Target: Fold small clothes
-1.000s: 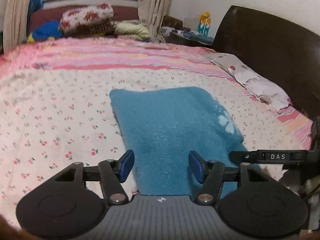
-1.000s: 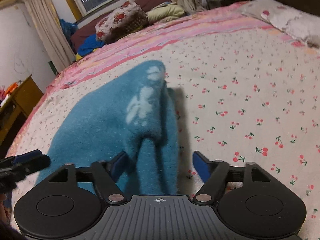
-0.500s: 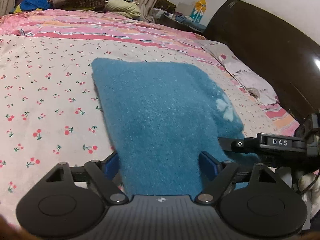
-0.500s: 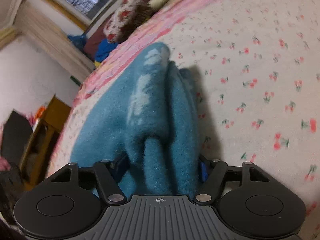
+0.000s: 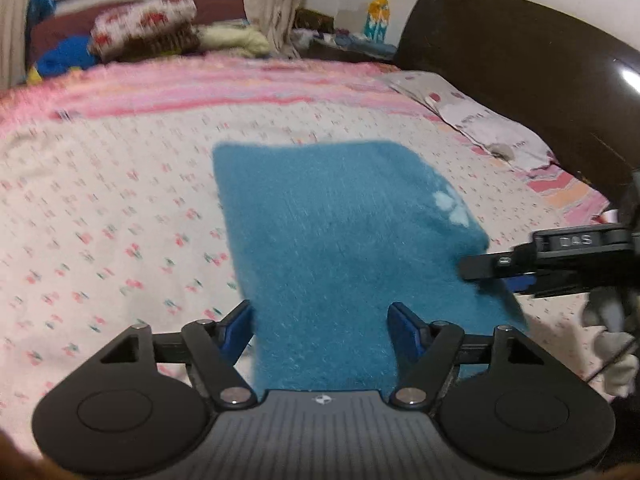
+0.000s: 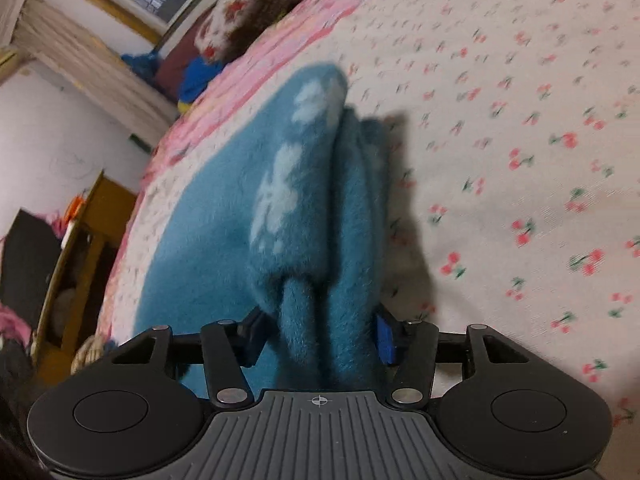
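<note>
A fuzzy blue garment (image 5: 344, 236) with pale paw prints lies folded on the cherry-print bedsheet (image 5: 112, 208). My left gripper (image 5: 322, 328) is open, its blue pads on either side of the garment's near edge. My right gripper (image 6: 318, 334) has closed on the bunched right edge of the blue garment (image 6: 304, 184), which rises in thick folds between the pads. The right gripper also shows in the left wrist view (image 5: 516, 270), at the garment's right corner.
A dark wooden headboard (image 5: 520, 80) and a pillow (image 5: 480, 124) lie to the right. Cushions and clothes (image 5: 140, 36) are piled at the far end under a window. A wooden cabinet (image 6: 80, 248) stands beside the bed.
The right gripper's pads closed in from wide open onto the bunched edge. The left gripper moved forward over the near edge, then drew back and rose a little; the views are motion-blurred.
</note>
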Motion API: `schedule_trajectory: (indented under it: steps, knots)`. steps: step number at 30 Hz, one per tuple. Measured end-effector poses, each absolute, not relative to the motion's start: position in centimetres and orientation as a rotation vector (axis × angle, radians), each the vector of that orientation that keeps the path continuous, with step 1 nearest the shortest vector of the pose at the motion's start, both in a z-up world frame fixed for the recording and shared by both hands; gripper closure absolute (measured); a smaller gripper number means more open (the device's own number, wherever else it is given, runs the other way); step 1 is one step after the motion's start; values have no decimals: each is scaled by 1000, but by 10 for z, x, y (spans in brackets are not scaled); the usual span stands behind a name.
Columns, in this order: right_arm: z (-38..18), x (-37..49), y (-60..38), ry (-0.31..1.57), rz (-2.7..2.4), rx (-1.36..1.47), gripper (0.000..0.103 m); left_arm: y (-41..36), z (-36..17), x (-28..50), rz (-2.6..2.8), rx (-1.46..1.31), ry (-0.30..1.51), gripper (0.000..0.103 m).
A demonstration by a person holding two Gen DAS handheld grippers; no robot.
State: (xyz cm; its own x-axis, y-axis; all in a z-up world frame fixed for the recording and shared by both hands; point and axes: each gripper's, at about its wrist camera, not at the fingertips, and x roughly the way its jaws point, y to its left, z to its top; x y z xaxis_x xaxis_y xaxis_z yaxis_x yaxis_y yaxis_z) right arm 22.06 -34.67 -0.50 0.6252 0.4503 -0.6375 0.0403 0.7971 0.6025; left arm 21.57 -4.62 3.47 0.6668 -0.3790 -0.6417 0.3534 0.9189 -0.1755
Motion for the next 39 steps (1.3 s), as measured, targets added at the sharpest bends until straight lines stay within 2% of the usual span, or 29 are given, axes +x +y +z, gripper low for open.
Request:
schedule_trajectory:
  steps: [6,9,11,14,17,30,34,39]
  knots:
    - [38,190,-330,645,70,373,49,-50,55,209,-322,73,655,27]
    - [47,191,-317,586,79,307,52,-58,54,210,-292,110,656,26]
    - [44,196,-307,599,119,299,58,-65,50,210,-276,143,671,26]
    - [27,209,-295,675,95,205,60,-68,45,209,-281,132,698,26]
    - [12,218,-301,725,71,222,57,-69,41,206,-282,130,717,26]
    - [40,151,-268,641,26,139,55,-64,47,170,-270,83,730,25]
    - [32,143,-272,682,-9,154,55,-64,47,155,-273,78,727,20]
    - [28,126,-270,684,-23,169,54,-61,43,143,-246,77,726,18]
